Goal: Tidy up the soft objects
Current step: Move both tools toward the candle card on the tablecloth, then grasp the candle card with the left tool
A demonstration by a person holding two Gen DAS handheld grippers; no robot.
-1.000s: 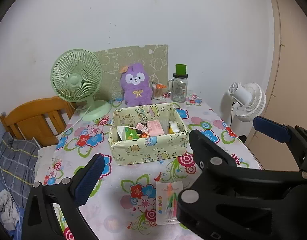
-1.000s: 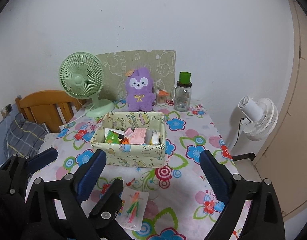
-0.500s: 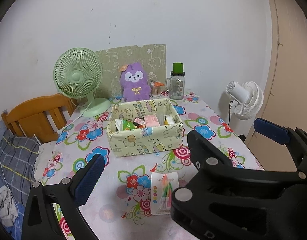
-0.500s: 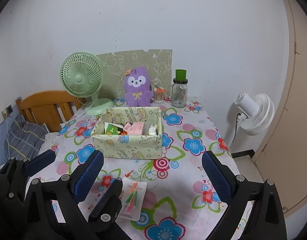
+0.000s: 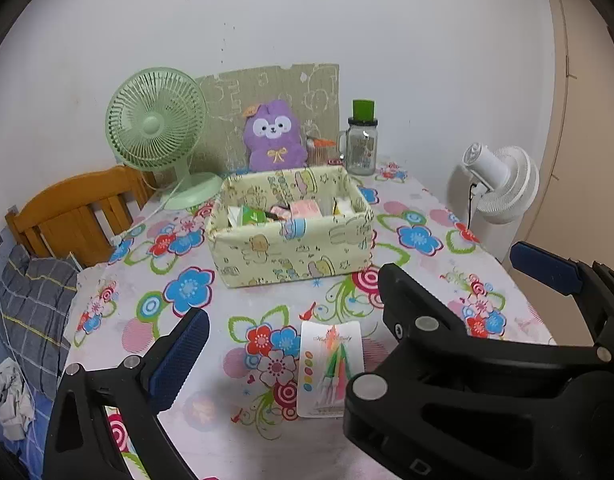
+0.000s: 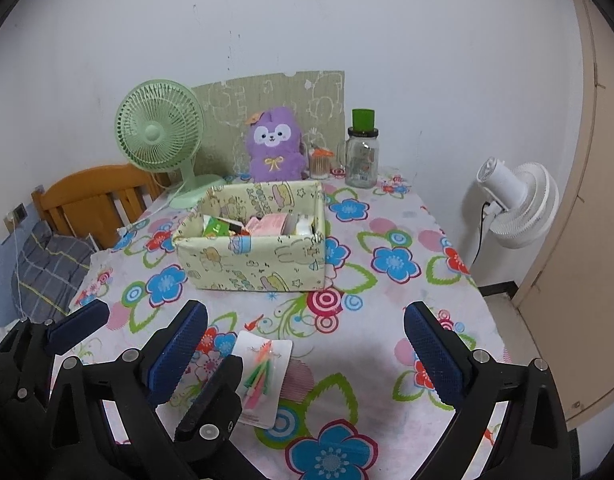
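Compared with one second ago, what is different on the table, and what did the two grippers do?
Both cameras drew back from the fabric box. The left gripper and right gripper stay open and empty. The card of hair clips, plush toy and green fan have not moved.

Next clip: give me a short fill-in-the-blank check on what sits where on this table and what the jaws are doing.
1. The plush sitting against the wall is ____ in colour.
2. The box lies between the plush and the flat ____ of hair clips.
3. The jaws of both the left gripper and the right gripper are ____.

Missing words: purple; card; open
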